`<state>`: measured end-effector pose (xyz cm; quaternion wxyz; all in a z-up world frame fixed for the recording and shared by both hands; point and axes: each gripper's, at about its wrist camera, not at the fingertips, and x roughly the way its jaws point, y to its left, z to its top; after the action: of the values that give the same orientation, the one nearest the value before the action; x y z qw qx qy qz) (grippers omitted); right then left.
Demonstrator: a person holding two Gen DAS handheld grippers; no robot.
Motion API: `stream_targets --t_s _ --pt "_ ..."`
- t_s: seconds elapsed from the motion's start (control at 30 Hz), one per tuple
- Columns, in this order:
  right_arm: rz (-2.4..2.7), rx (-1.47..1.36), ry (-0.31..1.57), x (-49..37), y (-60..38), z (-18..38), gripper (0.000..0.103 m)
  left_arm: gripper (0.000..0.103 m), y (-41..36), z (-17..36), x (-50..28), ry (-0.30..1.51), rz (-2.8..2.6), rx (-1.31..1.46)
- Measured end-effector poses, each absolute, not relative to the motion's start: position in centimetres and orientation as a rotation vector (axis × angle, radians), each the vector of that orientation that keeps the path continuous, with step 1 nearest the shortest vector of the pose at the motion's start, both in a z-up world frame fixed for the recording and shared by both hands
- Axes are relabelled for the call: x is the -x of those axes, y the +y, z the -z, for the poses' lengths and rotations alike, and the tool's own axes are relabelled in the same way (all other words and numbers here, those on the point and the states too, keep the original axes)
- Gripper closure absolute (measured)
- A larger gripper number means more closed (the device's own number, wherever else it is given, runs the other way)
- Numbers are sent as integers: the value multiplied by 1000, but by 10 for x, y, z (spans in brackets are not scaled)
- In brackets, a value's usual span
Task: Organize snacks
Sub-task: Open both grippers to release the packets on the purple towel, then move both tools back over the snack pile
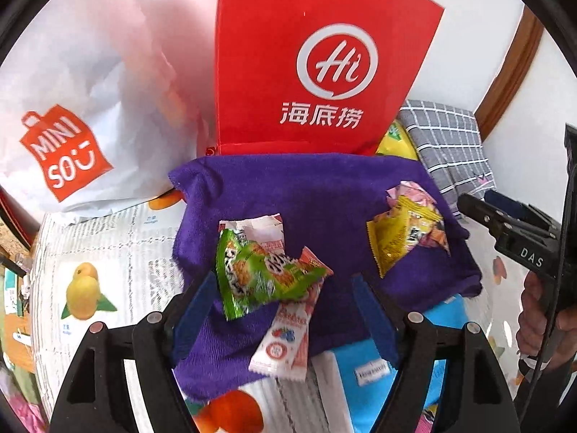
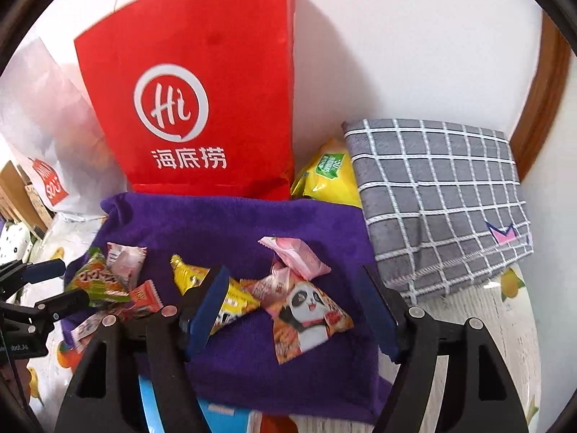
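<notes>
Surface: a surface (image 1: pixel 119 245) under a white cloth printed with yellow and orange fruit is carrying everything; a purple towel (image 1: pixel 317 195) is lying spread over its middle.
Room: a white wall is standing behind, with a brown wooden frame (image 2: pixel 541 108) curving down the right side.
Bags: a red paper bag (image 1: pixel 288 54) with a white "Hi" logo is standing upright at the towel's far edge; a white Miniso bag (image 1: pixel 72 90) is leaning to its left.
Other items: a grey checked cloth bundle (image 2: pixel 443 202) is sitting right of the towel, a yellow packet (image 2: pixel 328 176) is wedged between it and the red bag, and something light blue (image 1: pixel 364 371) is showing from under the towel's near edge.
Left snack pile: a green wrapper (image 1: pixel 259 274) is lying crumpled over a white one, with a white-and-red strip packet (image 1: pixel 285 339) sticking out towards the camera.
Right snack pile: a yellow packet (image 2: pixel 230 299), pink wrappers (image 2: pixel 299 252) and a triangular panda packet (image 2: pixel 310 310) are overlapping on the towel.
Left gripper (image 1: pixel 285 306): its jaws are standing wide apart either side of the left pile, holding nothing.
Right gripper (image 2: pixel 299 310): its jaws are spread around the right pile, the left blue pad overlapping the yellow packet, gripping nothing.
</notes>
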<state>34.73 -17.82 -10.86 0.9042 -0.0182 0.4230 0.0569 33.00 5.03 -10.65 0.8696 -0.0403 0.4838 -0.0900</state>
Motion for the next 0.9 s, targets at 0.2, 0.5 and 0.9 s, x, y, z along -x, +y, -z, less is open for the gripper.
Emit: stream_targets --t_s 0.2,0.5,0.9 --pt "-98 16 868 -310 -191 98 30 26 60 94 -302 1008 157 97" --pt "-94 20 897 -246 -208 102 31 26 63 84 -260 991 141 132" --pt "-204 -65 1023 -168 -199 146 34 26 63 81 -205 988 106 134"
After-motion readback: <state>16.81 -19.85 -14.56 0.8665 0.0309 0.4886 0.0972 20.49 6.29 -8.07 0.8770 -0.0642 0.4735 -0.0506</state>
